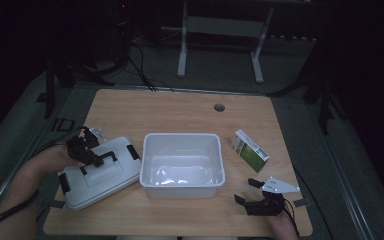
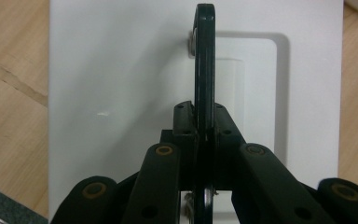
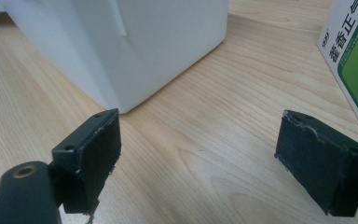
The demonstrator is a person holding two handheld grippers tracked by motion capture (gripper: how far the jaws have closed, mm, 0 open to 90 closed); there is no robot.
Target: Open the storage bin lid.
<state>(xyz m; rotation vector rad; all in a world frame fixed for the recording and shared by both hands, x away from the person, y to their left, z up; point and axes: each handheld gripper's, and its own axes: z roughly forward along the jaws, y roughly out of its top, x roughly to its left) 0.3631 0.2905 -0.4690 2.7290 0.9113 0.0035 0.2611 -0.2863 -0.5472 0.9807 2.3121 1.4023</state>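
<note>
My left fingers (image 2: 204,116) are clenching the lid's handle (image 2: 204,56) near the desk's (image 1: 180,107) edge, my right fingers (image 3: 200,158) resting released beside the bin (image 3: 135,42).

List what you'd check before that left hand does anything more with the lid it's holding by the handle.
1. Left gripper jaws clamped on the handle: ok.
2. Lid lying flat on the table: cannot tell.
3. Tub open on top: ok.
4. Tub inside free of things: ok.
5. Right gripper jaws open and clear of the tub: ok.
6. Green box standing apart from the tub: ok.
</note>
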